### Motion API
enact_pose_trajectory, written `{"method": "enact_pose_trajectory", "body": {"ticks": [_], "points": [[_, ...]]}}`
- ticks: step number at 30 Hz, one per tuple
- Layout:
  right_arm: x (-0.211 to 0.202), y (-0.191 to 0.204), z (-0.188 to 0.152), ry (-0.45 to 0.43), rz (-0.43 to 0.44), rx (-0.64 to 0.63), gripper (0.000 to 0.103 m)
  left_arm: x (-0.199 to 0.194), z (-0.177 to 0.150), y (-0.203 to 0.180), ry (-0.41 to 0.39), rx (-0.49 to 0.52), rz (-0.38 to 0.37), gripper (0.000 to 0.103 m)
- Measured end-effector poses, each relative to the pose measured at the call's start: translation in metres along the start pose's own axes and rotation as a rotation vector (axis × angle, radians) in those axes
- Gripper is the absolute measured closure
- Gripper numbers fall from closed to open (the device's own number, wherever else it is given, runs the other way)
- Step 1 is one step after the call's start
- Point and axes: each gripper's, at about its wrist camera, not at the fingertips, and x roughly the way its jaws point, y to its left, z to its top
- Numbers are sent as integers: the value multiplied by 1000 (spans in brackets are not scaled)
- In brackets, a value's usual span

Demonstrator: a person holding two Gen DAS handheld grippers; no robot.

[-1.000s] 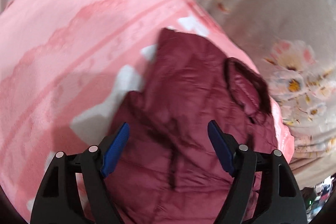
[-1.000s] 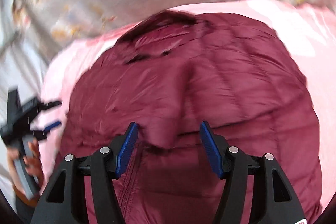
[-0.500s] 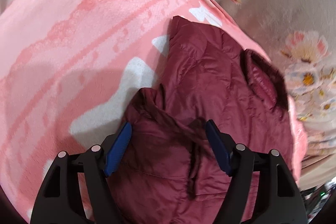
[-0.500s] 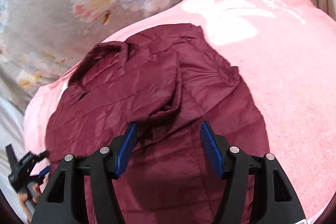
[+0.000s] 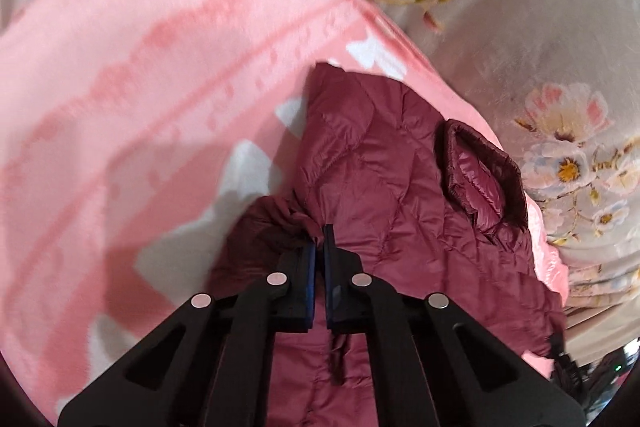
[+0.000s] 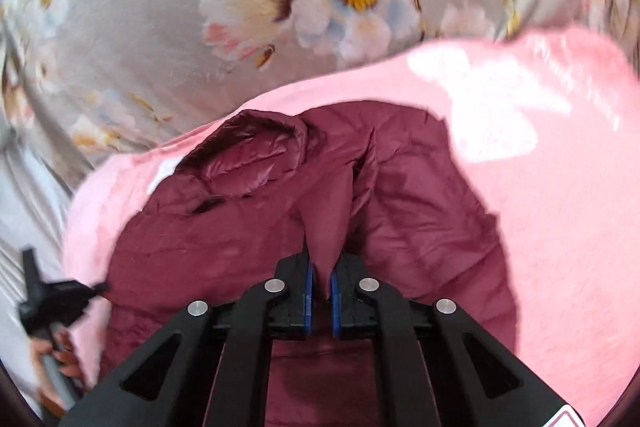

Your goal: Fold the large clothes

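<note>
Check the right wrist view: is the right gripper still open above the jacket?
No, the right gripper is shut on a raised fold of the maroon jacket, fabric pinched between its blue pads.

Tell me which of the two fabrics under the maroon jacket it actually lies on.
The pink blanket: the maroon jacket rests wholly on it. The grey floral sheet only shows beyond the blanket's edge, with a pink strip between it and the jacket.

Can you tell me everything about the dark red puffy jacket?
The jacket is dark red, shiny and quilted, like a puffer coat. It lies crumpled on the pink blanket, its stand-up collar open and showing a lighter lining. The left hand-held gripper pinches a bunched fold, and the right hand-held gripper is shut on a raised flap.
</note>
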Motion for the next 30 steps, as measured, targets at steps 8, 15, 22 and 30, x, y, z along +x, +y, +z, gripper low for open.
{"method": "enact_pose_trajectory", "body": {"ticks": [8, 15, 22, 30], "points": [[51, -13, -45, 180, -121, -44, 99, 25, -22, 8, 26, 75, 81, 102], [57, -10, -45, 193, -148, -89, 97, 27, -30, -7, -12, 194, 179, 101], [-12, -18, -37, 53, -239, -35, 68, -27, -40, -39, -76, 401, 260, 79], [39, 77, -21, 171, -18, -202, 75, 7, -46, -145, -2, 528, 145, 59]]}}
